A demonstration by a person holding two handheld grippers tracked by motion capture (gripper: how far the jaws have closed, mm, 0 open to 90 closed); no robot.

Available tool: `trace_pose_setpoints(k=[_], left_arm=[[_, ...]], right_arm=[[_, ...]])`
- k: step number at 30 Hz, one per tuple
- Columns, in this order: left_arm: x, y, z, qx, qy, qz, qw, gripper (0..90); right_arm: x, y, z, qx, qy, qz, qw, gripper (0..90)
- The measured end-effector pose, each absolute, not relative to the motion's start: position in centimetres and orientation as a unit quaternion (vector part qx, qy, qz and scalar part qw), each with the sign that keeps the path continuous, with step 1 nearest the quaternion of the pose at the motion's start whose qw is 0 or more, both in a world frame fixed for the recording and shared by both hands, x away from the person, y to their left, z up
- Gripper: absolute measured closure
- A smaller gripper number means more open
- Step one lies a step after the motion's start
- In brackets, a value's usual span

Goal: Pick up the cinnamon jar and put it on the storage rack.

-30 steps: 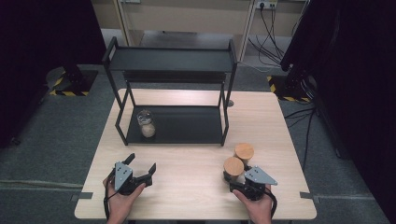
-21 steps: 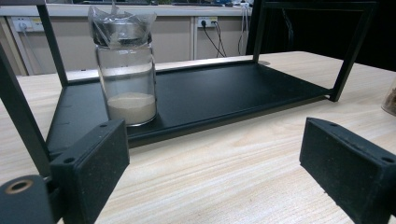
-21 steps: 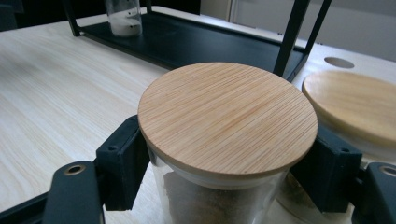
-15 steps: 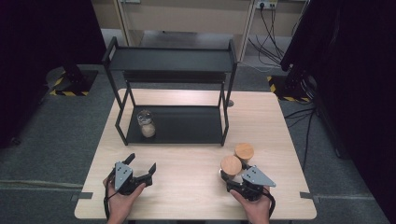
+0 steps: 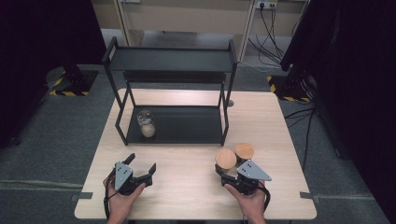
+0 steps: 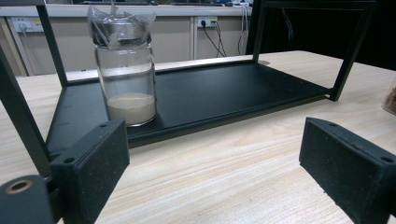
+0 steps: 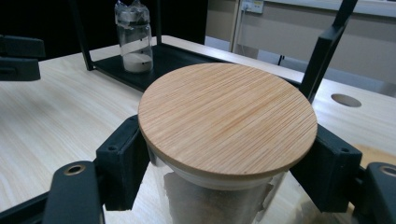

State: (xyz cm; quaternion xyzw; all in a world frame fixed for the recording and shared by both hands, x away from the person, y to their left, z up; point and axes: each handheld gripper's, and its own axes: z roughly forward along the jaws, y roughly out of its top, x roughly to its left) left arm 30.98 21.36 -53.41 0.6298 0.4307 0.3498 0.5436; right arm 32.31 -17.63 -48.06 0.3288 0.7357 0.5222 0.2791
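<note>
The high view looks forward and down on the whole desk (image 5: 187, 182). Each gripper view sits low near the desk surface, facing the black rack (image 6: 210, 98). Both gripper views share the glass jar (image 7: 134, 39) on the rack.

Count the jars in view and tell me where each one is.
3. One wooden-lidded jar is clamped in the right gripper; a second wooden-lidded jar stands on the table just beyond it; a glass jar sits on the black rack's bottom shelf.

Upright glass jar with a round wooden lid (image 7: 227, 121), lower right of the high view, clamped between black jaws just below the lid; brownish contents, perhaps, showing dimly through the glass.
</note>
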Motion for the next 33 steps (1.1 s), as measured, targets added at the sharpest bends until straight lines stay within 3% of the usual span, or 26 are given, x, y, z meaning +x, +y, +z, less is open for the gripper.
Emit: trace_pose_setpoints(k=[33], left_arm=[[31.0,21.4,-53.4,0.631,0.429,0.348,0.545,7.9]], right_arm=[[35.1,-14.0,-45.9,0.318,0.731,0.537,0.276,26.3]])
